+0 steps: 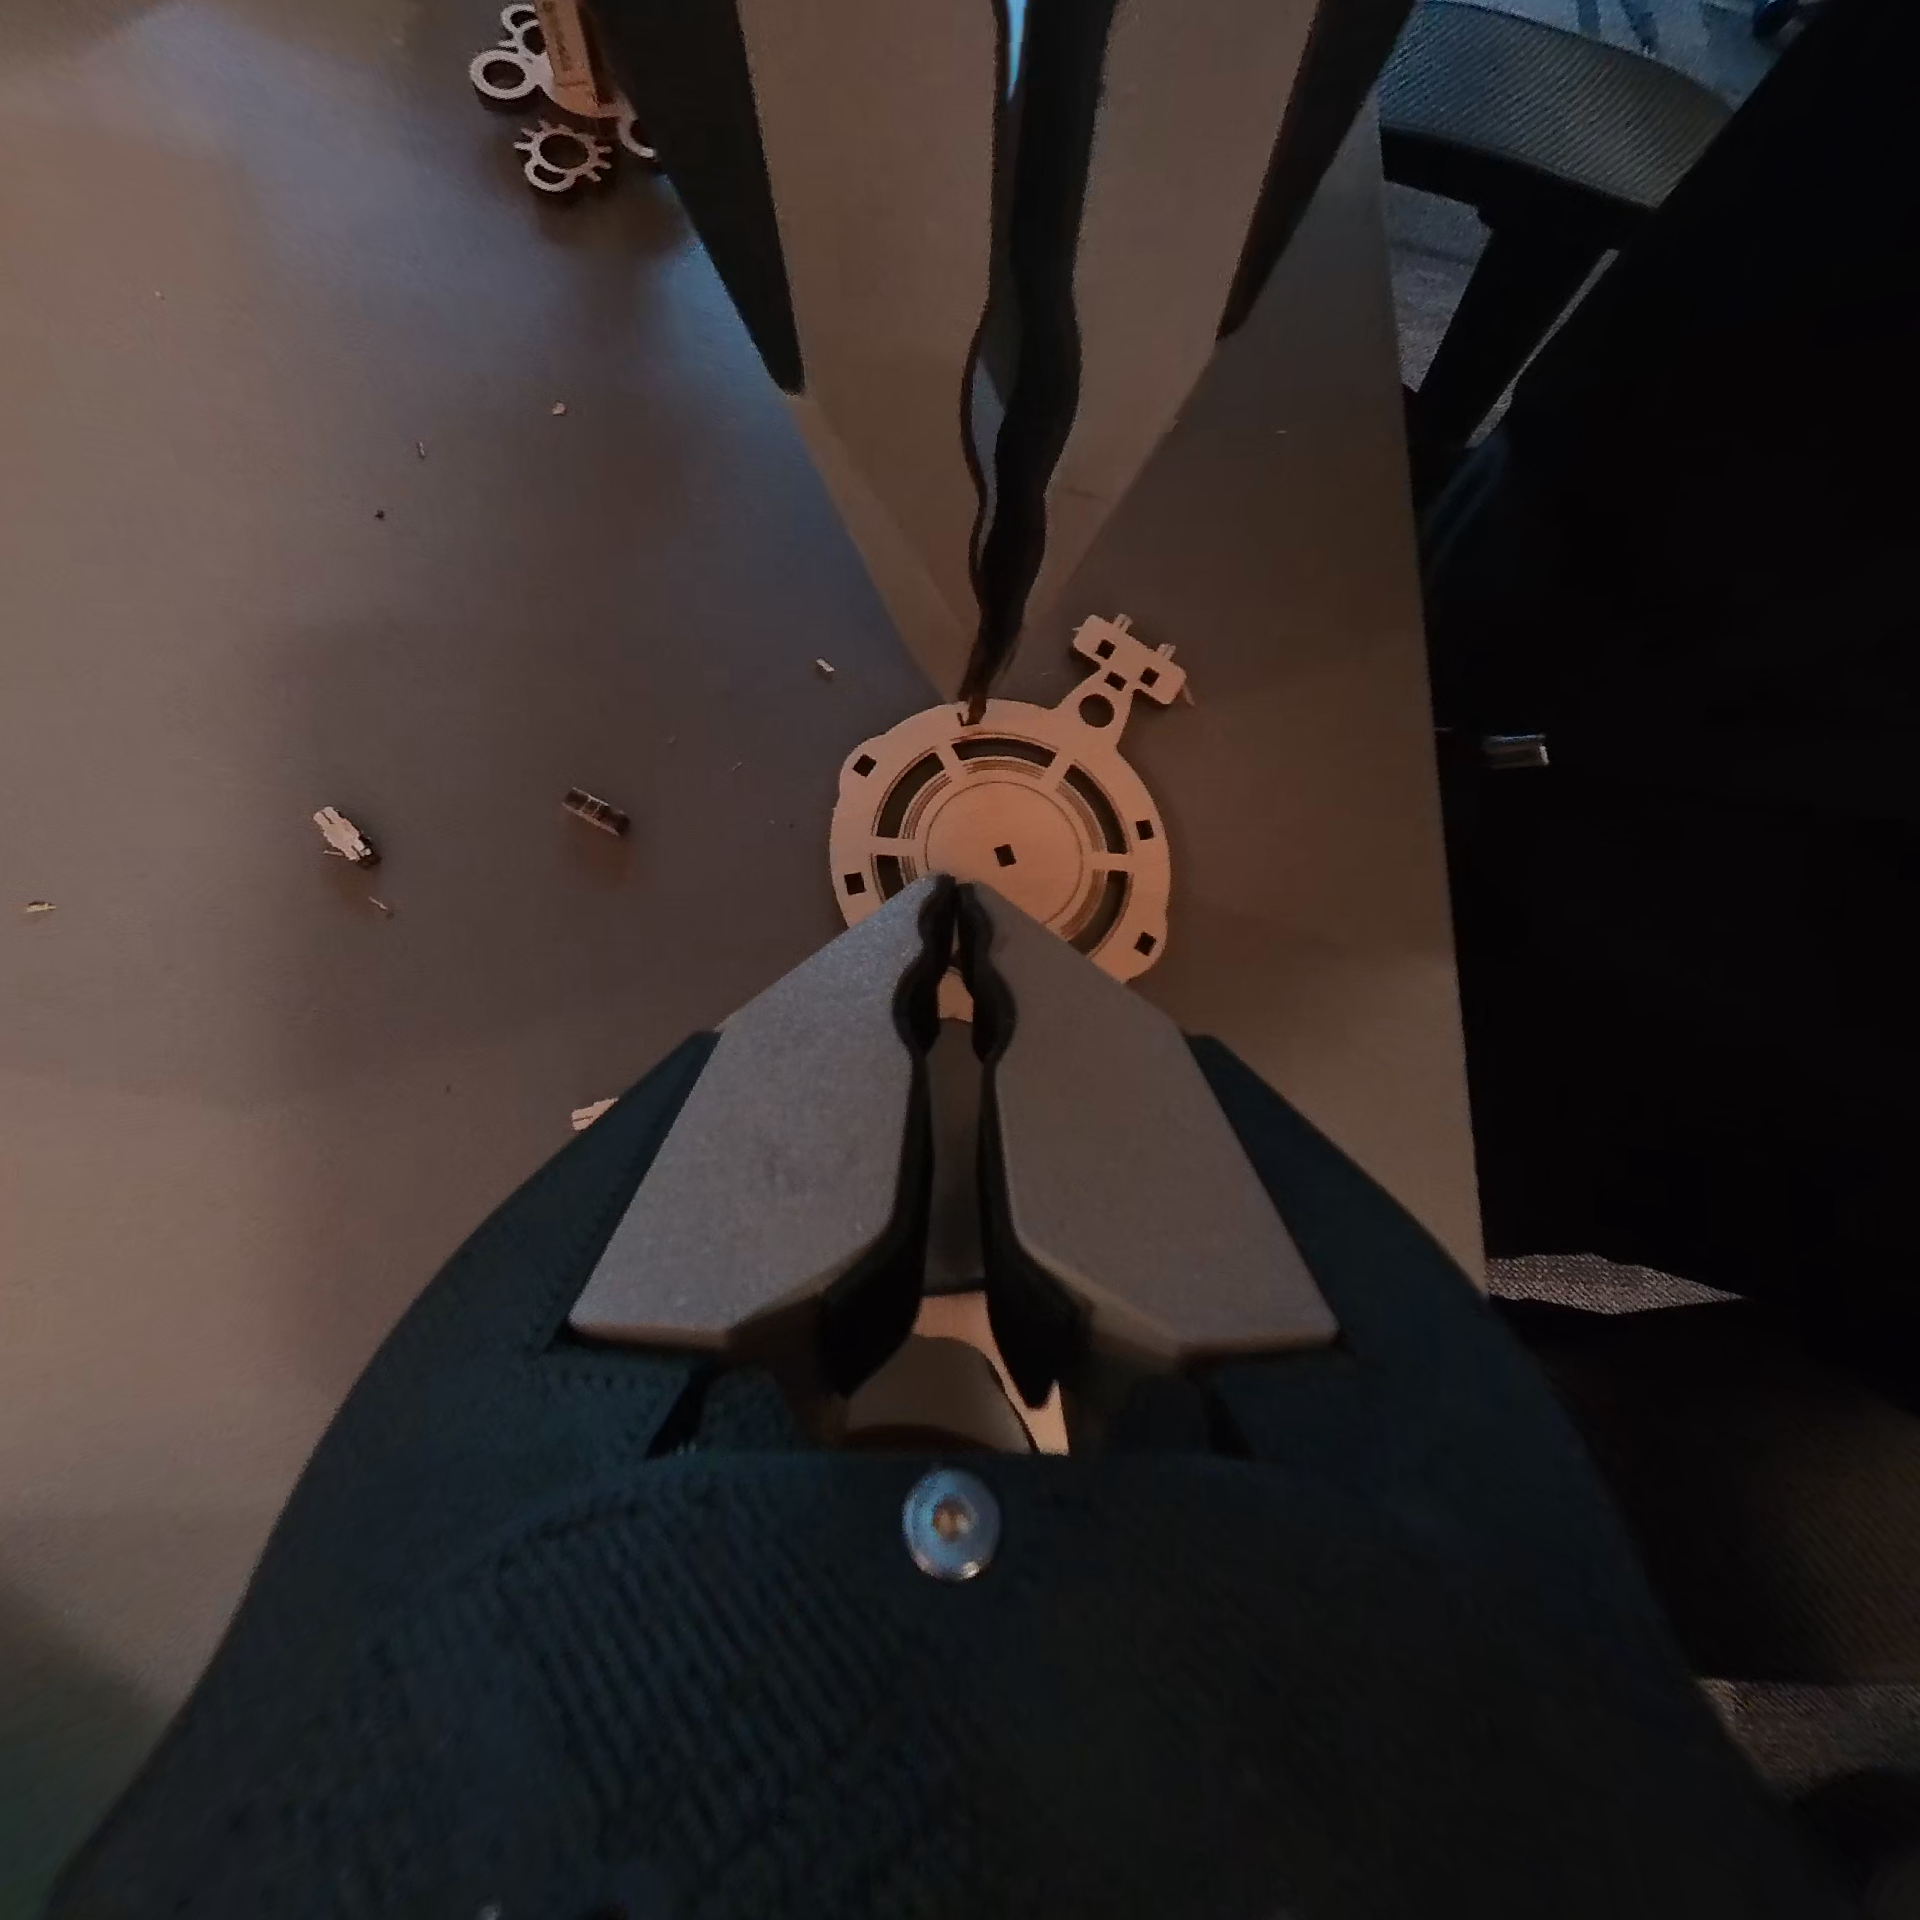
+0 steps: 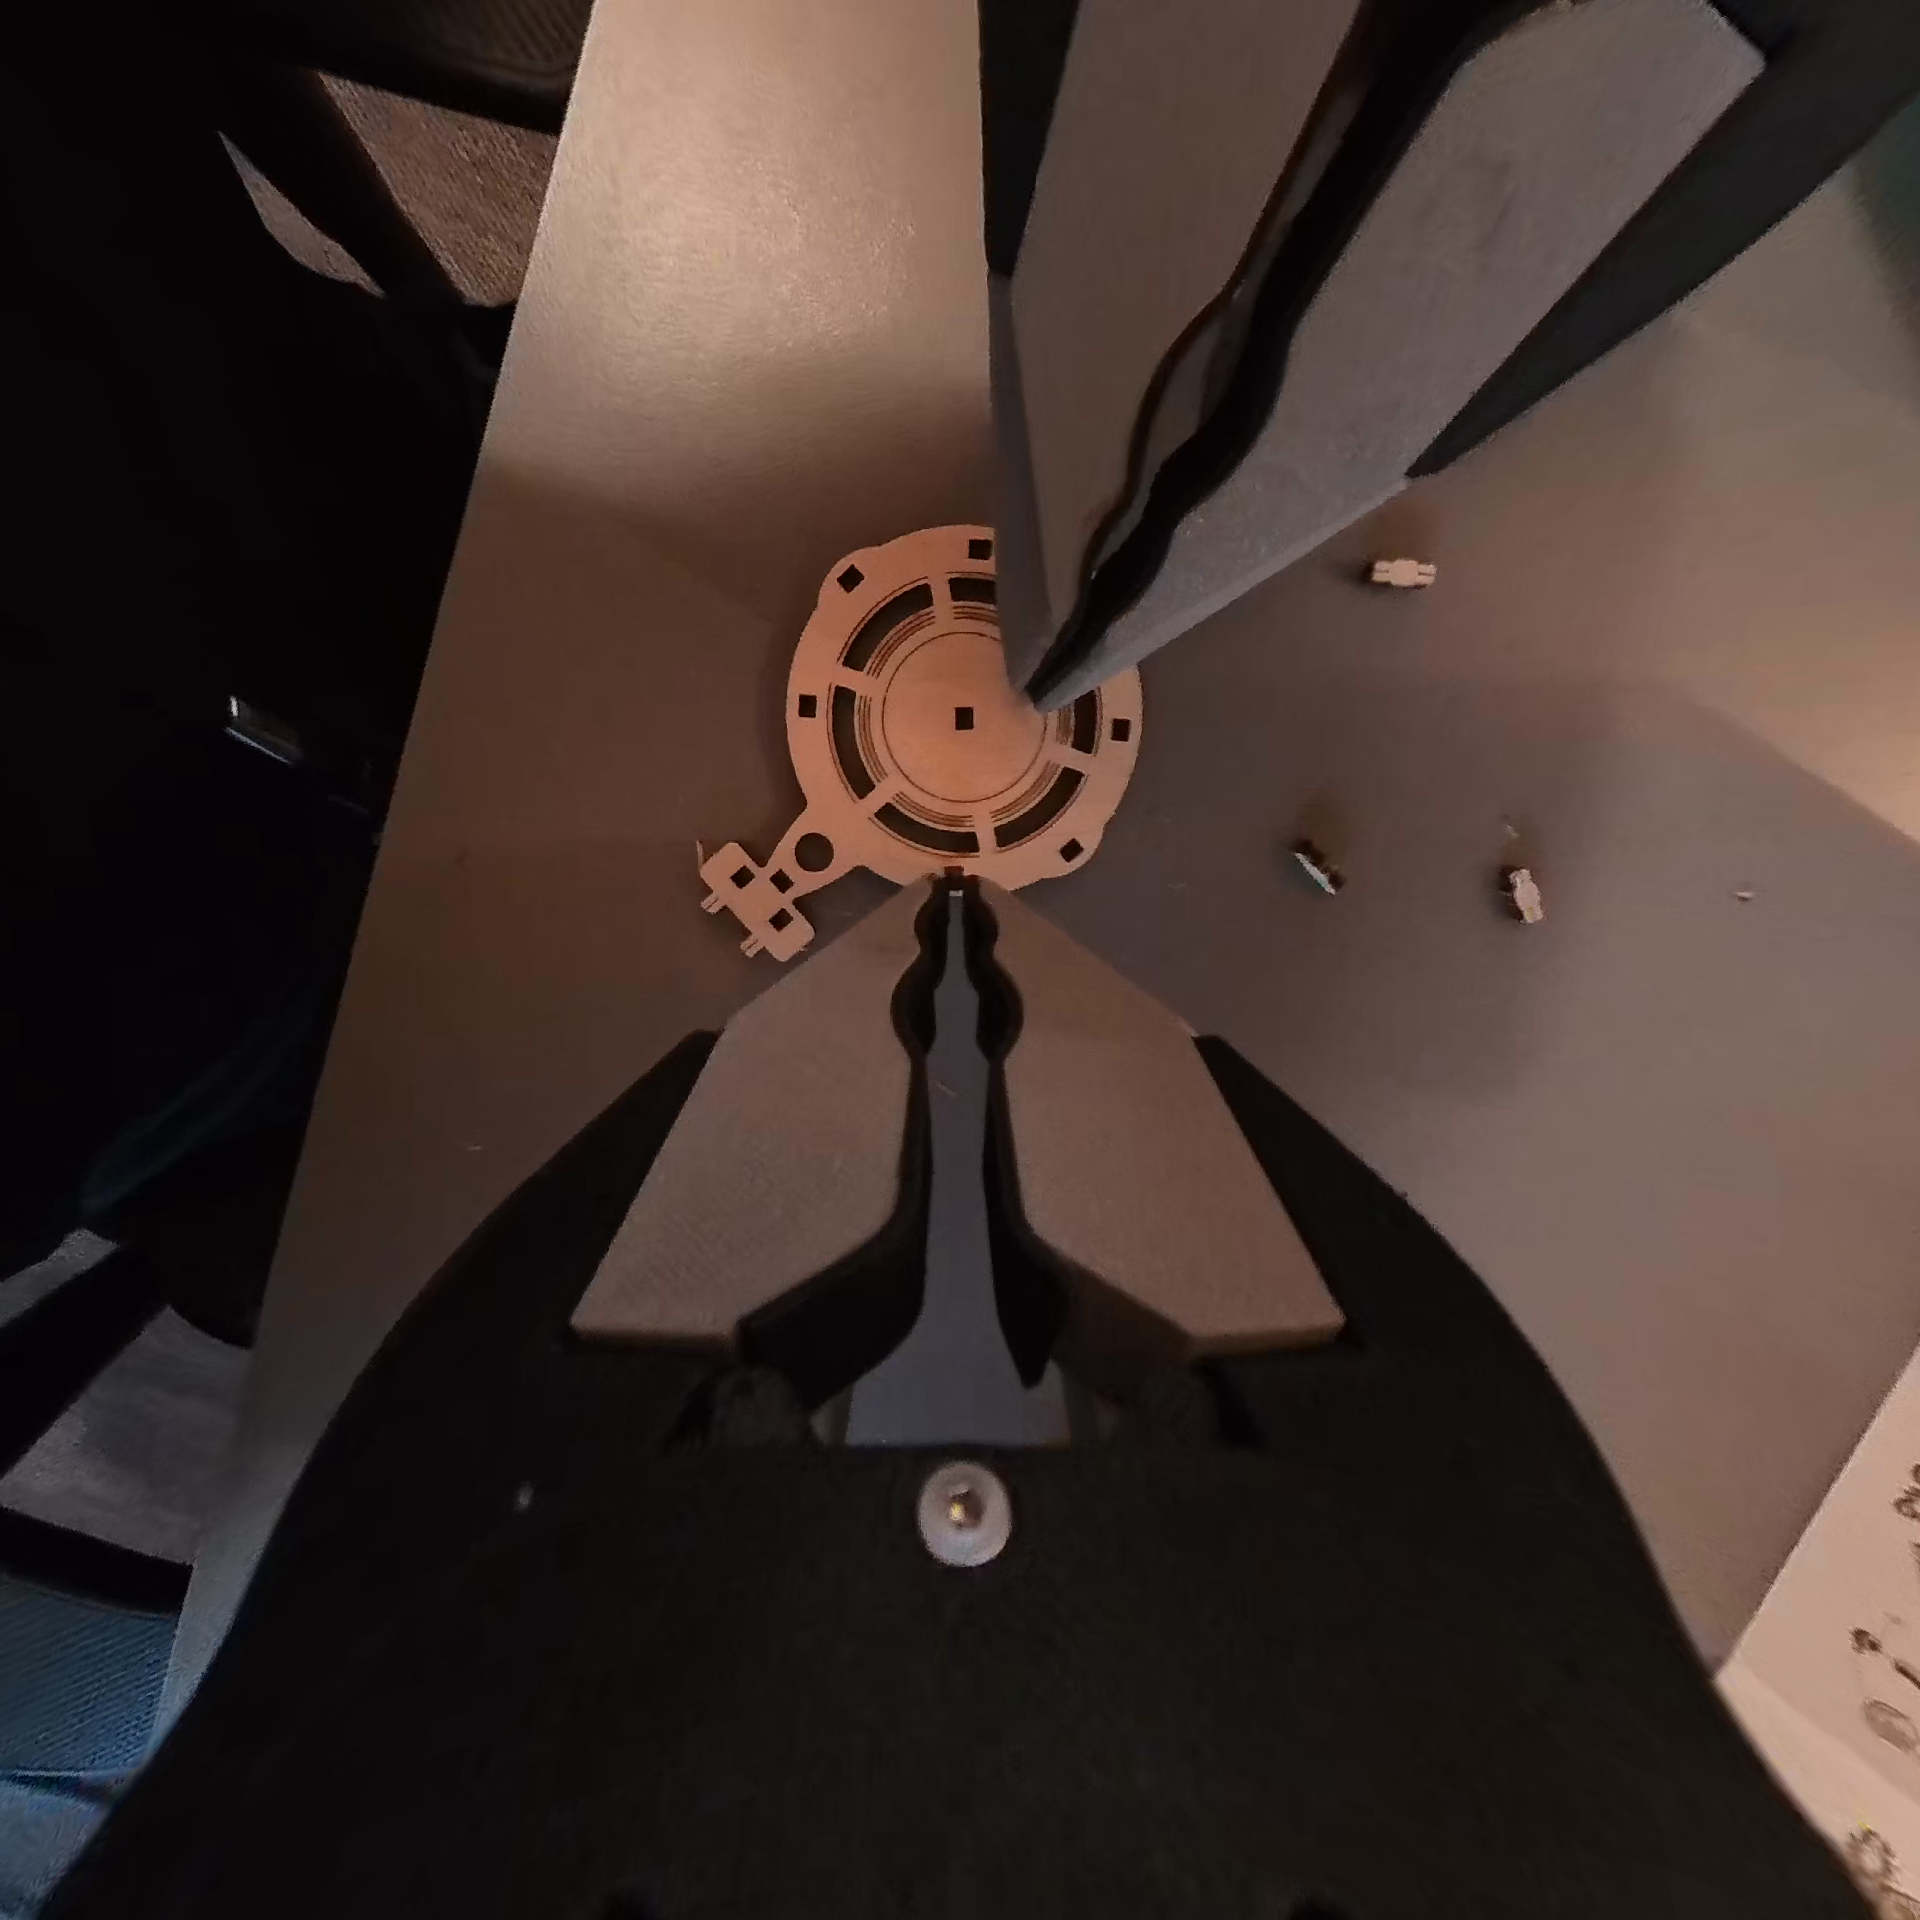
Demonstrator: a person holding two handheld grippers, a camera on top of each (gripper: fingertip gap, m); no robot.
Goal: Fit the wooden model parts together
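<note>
A round wooden disc (image 1: 1003, 831) with slots, square holes and a tabbed arm (image 1: 1127, 670) lies flat on the grey table. It also shows in the right wrist view (image 2: 935, 727). My left gripper (image 1: 951, 896) is shut and empty, its tips resting on the disc's near side; it also shows in the right wrist view (image 2: 1039, 698). My right gripper (image 2: 954, 885) is shut on a small pale wooden peg (image 2: 954, 881) at the disc's rim; from the left wrist view it (image 1: 971, 712) comes in from above at the far rim.
Small loose wooden connectors (image 1: 343, 836) (image 1: 595, 810) (image 2: 1401, 571) (image 2: 1523, 894) lie on the table (image 1: 312, 520). Ring-shaped wooden parts (image 1: 551, 156) sit at the far left. The table edge (image 1: 1444, 935) runs close beside the disc, with a chair (image 1: 1558, 94) beyond. A white sheet (image 2: 1849, 1662) lies at one corner.
</note>
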